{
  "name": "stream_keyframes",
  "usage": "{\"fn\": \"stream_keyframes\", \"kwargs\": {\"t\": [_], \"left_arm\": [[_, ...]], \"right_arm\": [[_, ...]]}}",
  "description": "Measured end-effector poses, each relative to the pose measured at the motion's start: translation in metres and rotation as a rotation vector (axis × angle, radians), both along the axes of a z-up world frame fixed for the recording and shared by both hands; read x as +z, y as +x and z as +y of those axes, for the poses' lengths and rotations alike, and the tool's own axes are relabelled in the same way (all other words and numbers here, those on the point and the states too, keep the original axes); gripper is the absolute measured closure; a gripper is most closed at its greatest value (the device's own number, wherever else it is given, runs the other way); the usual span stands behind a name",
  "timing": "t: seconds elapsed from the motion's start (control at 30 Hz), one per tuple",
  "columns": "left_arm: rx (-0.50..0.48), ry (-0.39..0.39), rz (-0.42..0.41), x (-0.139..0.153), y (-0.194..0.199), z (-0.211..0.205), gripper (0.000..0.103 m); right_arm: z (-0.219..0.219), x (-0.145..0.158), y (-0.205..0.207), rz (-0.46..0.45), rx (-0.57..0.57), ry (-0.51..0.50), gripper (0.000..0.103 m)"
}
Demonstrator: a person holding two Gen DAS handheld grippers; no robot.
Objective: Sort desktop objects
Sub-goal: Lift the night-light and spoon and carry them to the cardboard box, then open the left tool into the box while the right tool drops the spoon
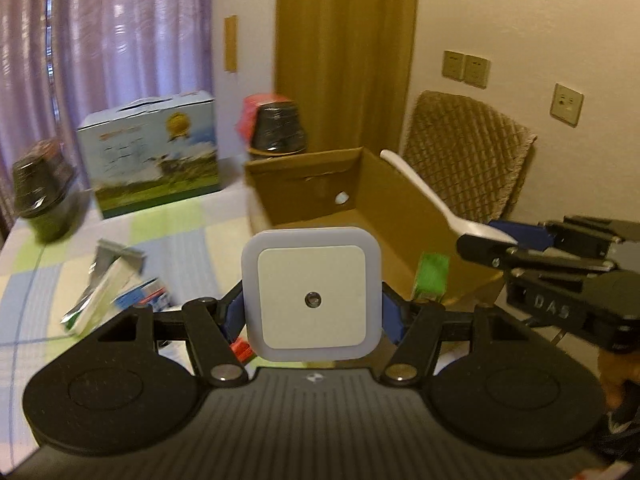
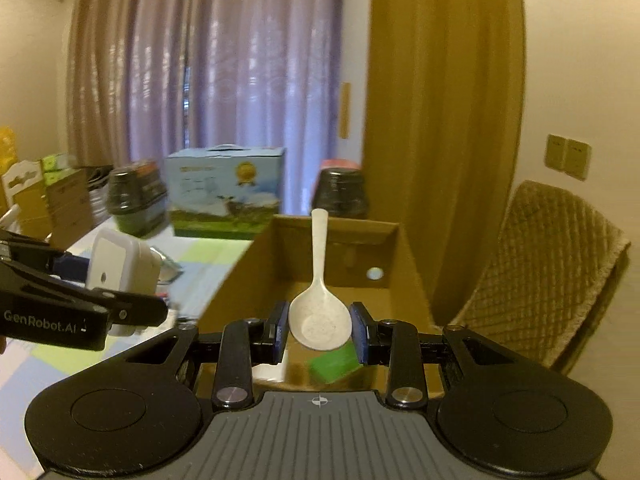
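Observation:
My left gripper (image 1: 312,316) is shut on a white square night light (image 1: 311,293), held up in front of the open cardboard box (image 1: 404,204). From the right wrist view the same night light (image 2: 120,268) shows at the left, in the left gripper's (image 2: 100,304) hold. My right gripper (image 2: 320,330) is shut on the bowl of a white plastic spoon (image 2: 320,312), its handle pointing up over the cardboard box (image 2: 404,264). The spoon (image 1: 432,196) and right gripper (image 1: 508,240) also appear at the right of the left wrist view. A green object (image 2: 334,364) lies in the box.
On the checked tablecloth (image 1: 180,236) lie some packets (image 1: 108,292). A printed carton (image 1: 152,156) and two dark jars (image 1: 276,128) (image 1: 40,188) stand at the back. A padded chair (image 1: 464,152) is beyond the box on the right, with curtains (image 1: 112,32) behind the table.

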State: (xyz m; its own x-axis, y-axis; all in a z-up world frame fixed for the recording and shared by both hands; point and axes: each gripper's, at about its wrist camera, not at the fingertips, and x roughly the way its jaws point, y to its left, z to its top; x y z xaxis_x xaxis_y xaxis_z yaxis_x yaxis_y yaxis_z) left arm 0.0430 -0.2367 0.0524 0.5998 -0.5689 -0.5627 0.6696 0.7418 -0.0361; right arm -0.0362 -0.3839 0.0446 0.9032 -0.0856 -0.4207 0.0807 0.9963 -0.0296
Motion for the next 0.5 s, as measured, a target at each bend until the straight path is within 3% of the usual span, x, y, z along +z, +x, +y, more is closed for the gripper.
{"fn": "stream_keyframes", "kwargs": {"t": [0.2,0.5], "left_arm": [[-0.056,0.025,0.003,-0.006,0.016,-0.043,0.042],[-0.084,0.069,0.006,-0.023,0.034,-0.069,0.041]], "right_arm": [[-0.028,-0.005,0.007,0.006,-0.041,0.023,0.074],[-0.042,-0.017,0.018,0.024,-0.058,0.05,0.074]]}}
